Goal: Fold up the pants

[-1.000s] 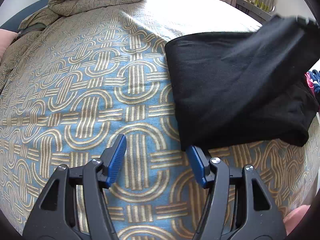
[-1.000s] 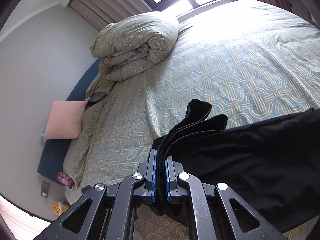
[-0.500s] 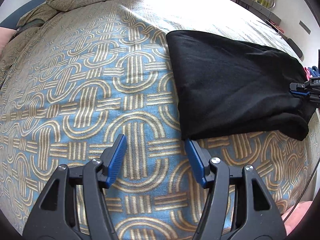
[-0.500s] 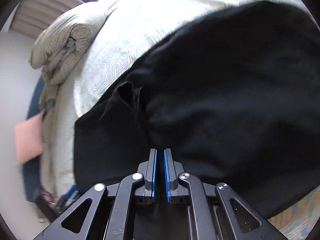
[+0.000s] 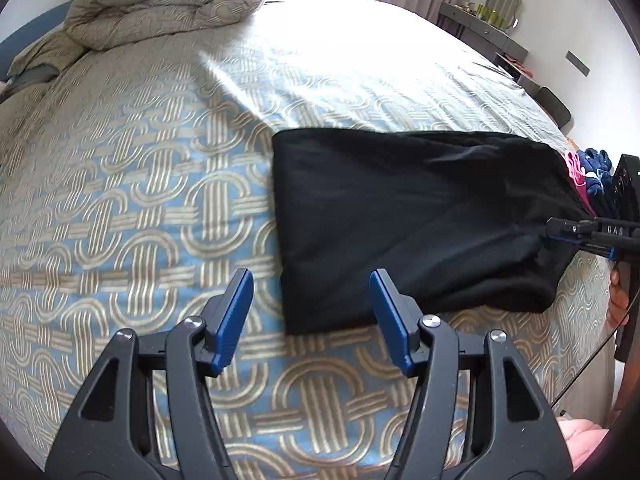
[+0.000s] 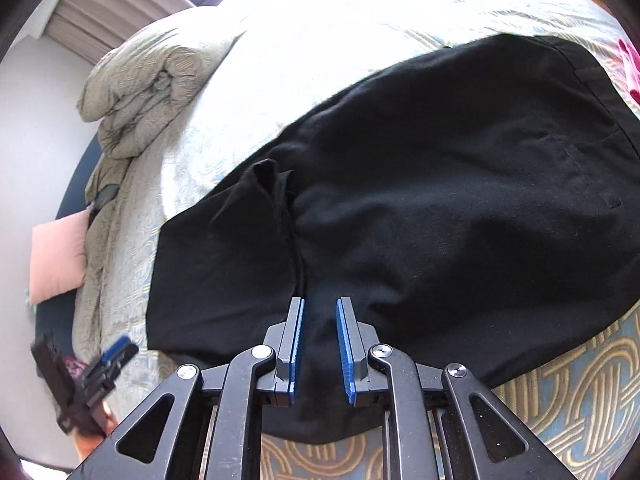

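The left gripper (image 5: 311, 312) has its jaws spread wide and holds nothing, hovering low over the bed (image 5: 132, 184) with its blue pads (image 5: 236, 312) just short of the near left corner of the pants (image 5: 408, 216). The black pants lie folded flat on the patterned cover. Their far right end is partly covered by the right gripper (image 5: 560, 232), which comes in edge-on from the frame's right border, so its jaws cannot be read from here. Pink and blue clothes (image 5: 588, 180) peek out behind that end, mostly cut off. A rolled duvet (image 5: 164, 4) sits at the head of the bed.

In the right wrist view, the right gripper (image 6: 320, 344) has its jaws parted, with black cloth lying between and under them; whether the pads touch it is unclear. The pants (image 6: 440, 208) fill most of the frame, a raised fold running away from the left finger. The left gripper (image 6: 108, 360) is blurred at the lower left. A pink pillow (image 6: 56, 260) is half hidden by the duvet (image 6: 140, 92).
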